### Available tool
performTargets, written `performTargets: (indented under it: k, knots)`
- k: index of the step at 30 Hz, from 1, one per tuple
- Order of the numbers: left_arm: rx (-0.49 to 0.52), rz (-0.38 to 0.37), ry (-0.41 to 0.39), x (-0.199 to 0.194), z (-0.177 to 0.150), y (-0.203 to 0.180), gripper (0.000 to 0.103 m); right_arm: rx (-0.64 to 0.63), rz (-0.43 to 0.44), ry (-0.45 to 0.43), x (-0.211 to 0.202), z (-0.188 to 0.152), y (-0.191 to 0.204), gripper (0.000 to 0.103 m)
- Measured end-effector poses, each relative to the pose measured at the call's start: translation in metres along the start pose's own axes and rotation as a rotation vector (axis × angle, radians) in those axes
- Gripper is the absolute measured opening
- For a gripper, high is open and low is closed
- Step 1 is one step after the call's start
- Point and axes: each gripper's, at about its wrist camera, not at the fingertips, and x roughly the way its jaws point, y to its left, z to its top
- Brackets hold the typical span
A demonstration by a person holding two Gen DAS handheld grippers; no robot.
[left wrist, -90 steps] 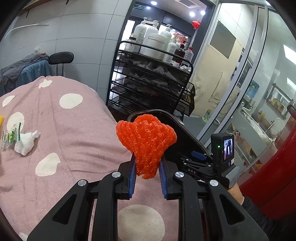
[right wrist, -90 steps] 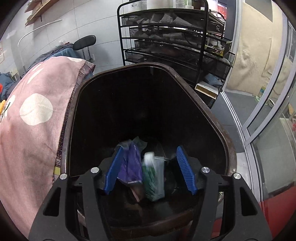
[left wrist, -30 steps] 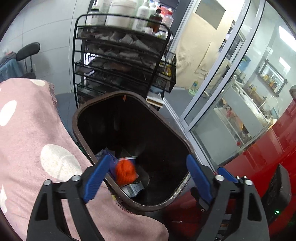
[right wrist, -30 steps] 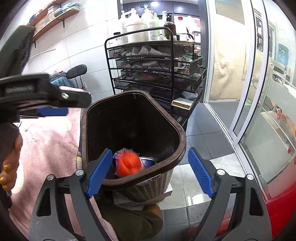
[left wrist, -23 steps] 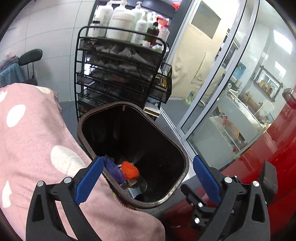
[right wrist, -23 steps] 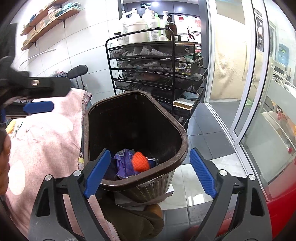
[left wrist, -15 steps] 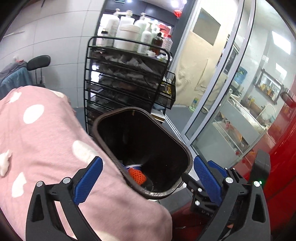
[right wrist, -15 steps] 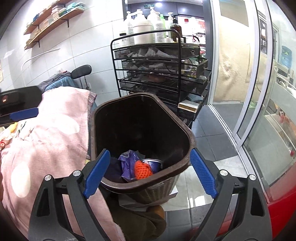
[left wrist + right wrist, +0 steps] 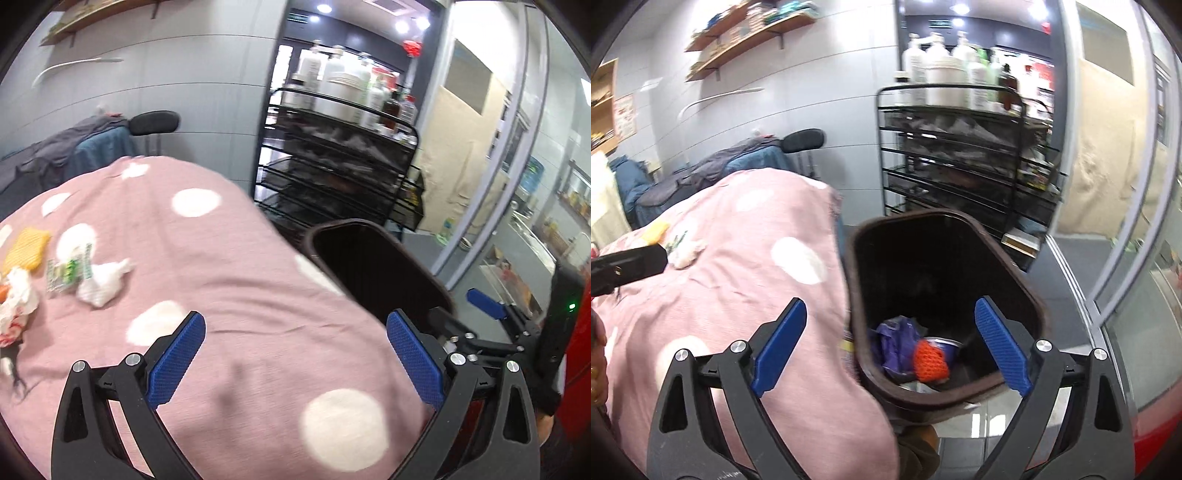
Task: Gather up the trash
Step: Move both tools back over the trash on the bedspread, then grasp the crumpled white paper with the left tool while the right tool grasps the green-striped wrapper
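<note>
So both grippers are empty right now. The left gripper [image 9: 293, 354] hangs over the pink polka-dot cover [image 9: 229, 280] with its jaws spread as wide as they go, nothing between them but fabric underneath. The right gripper [image 9: 890, 345] sits by the near rim of the dark brown trash bin [image 9: 1032, 295], jaws wide and opening a bit more, nothing gripped.

The bin stands right against the edge of the pink cover. Inside it, at the bottom, you can see the orange foam net [image 9: 929, 363] lying next to a purple wrapper [image 9: 897, 341] and some kind of bluish container [image 9: 945, 344], partly hidden.

Trash on the cover, over on the far left of the left wrist view: a crumpled white tissue [image 9: 101, 282], a green and white wrapper [image 9: 68, 269] just beside it, a yellow foam piece [image 9: 26, 249] behind those, and a white crumpled bag with red print [image 9: 14, 308] at the edge of the picture. All well apart from both grippers.

Behind the bin there's a black wire rack [image 9: 960, 162] with white pump bottles [image 9: 938, 74] on top. Picture is a bit motion-blurred.
</note>
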Motion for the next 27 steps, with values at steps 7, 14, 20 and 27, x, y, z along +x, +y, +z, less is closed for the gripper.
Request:
performTargets:
  k: [7,14,20,27]
  knots:
    - [-0.099,0.129,-0.009,-0.020,-0.016,0.060,0.098,-0.063,0.148,0.021,0.009,0.017,0.043,0.092]
    - [-0.195,0.247,-0.012,-0.043,-0.036,0.117,0.098,-0.157,0.275,0.062,0.018,0.023,0.099,0.092]
    - [-0.270,0.320,-0.019,-0.063,-0.051,0.158,0.097,-0.215,0.375,0.112,0.026,0.024,0.142,0.092]
    - [-0.383,0.423,-0.063,-0.089,-0.059,0.215,0.097,-0.297,0.452,0.128,0.038,0.035,0.189,0.092]
